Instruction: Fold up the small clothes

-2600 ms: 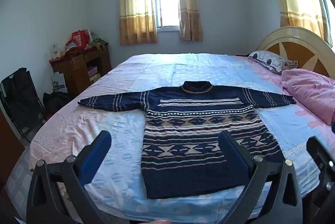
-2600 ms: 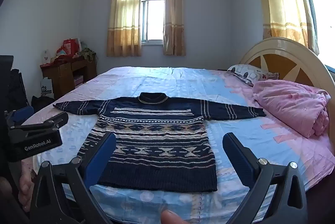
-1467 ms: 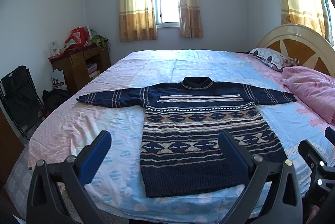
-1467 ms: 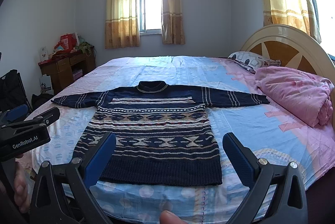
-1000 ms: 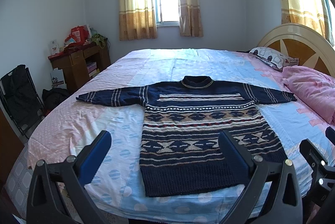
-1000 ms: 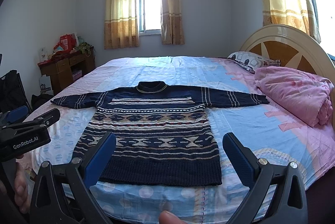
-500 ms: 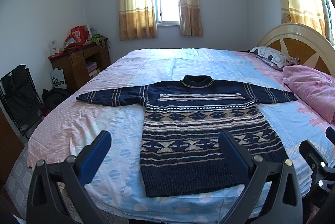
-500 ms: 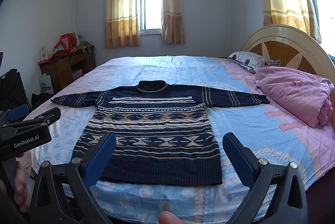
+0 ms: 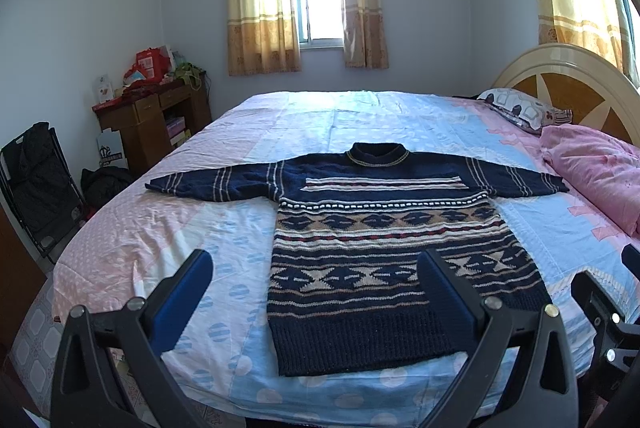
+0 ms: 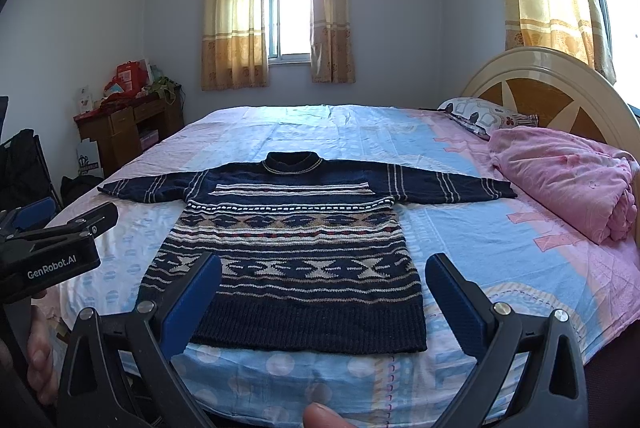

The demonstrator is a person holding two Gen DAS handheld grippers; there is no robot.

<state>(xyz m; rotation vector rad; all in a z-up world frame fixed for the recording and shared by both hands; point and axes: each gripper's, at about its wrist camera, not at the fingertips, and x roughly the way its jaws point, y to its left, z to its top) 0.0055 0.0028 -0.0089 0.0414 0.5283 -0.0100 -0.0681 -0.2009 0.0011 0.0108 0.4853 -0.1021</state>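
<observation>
You've folded nothing yet: on the bed (image 9: pixel 224 228) the sweater (image 9: pixel 384 240) lies flat, sleeves spread, every fold still ahead; your left gripper (image 9: pixel 316 280) and right gripper (image 10: pixel 324 282) hover wide open, empty

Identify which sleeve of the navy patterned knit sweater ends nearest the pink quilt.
The sleeve stretched toward the headboard side; its cuff nearly reaches the pink quilt. The other sleeve points toward the wooden desk.
</observation>
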